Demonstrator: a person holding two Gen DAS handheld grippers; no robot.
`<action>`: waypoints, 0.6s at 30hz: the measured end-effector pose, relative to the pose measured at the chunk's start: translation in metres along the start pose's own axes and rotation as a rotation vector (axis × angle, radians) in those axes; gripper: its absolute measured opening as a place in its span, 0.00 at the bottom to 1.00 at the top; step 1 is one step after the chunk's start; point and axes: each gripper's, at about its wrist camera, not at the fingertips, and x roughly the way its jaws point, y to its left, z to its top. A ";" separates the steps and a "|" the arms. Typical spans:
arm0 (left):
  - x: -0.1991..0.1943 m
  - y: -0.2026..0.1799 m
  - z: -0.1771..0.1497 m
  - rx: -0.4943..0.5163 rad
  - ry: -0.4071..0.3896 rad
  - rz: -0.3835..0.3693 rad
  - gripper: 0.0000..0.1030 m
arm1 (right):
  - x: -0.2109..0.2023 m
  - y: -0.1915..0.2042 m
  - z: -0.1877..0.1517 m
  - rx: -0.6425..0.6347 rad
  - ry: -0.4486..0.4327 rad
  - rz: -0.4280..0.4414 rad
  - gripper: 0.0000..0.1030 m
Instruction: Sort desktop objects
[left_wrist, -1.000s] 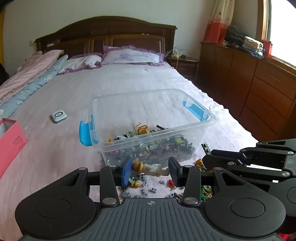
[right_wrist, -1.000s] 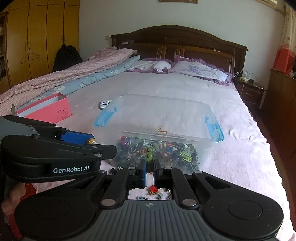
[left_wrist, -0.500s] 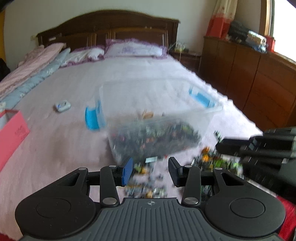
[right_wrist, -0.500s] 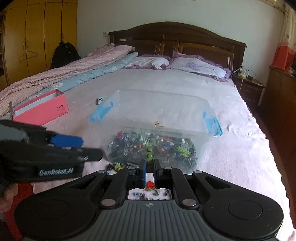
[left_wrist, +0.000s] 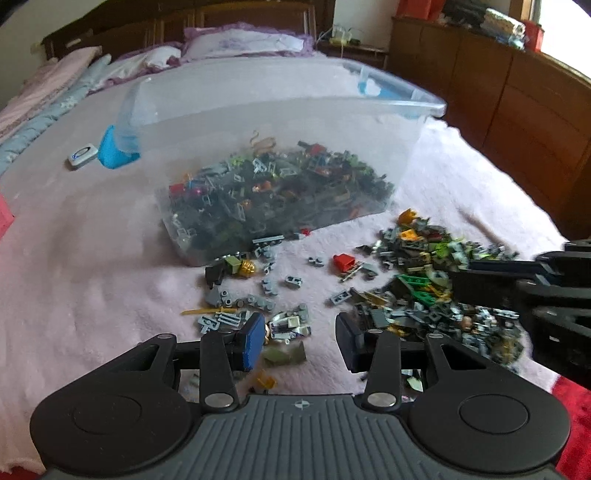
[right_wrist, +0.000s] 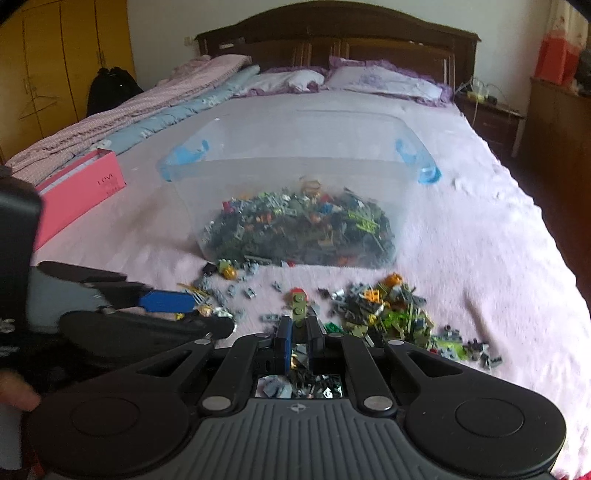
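A clear plastic bin (left_wrist: 402, 110) with blue handles sits on the pink bedspread, its bottom covered in small toy bricks. More loose bricks (left_wrist: 417, 280) lie scattered in front of it, among them a red piece (left_wrist: 343, 261). My left gripper (left_wrist: 301, 341) hangs open over the near bricks, nothing between its fingers. My right gripper (right_wrist: 299, 328) is shut on an olive green studded brick (right_wrist: 298, 308), above the loose bricks (right_wrist: 384, 310). The bin (right_wrist: 295, 173) lies straight ahead. Each gripper shows in the other's view: the right gripper (left_wrist: 517, 291), the left gripper (right_wrist: 166, 301).
A pink box (right_wrist: 81, 188) lies left of the bin, and a small white device (left_wrist: 83, 155) rests by the bin's left handle. A wooden dresser (left_wrist: 517, 92) runs along the right. Pillows (right_wrist: 384, 79) and folded quilts (right_wrist: 155, 110) lie toward the headboard.
Both cameras have lifted and tipped downward, so the scattered bricks in front of the bin now show in full. The right gripper still holds the green brick; the left stays open.
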 end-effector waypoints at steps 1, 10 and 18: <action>0.004 0.001 0.000 -0.008 0.007 0.005 0.42 | 0.002 -0.001 -0.003 0.006 0.007 0.000 0.08; 0.023 0.008 -0.006 -0.026 0.038 0.024 0.44 | 0.013 -0.009 -0.012 0.038 0.037 0.016 0.08; 0.014 0.007 -0.005 -0.009 0.003 0.024 0.41 | 0.017 -0.010 -0.014 0.048 0.045 0.021 0.08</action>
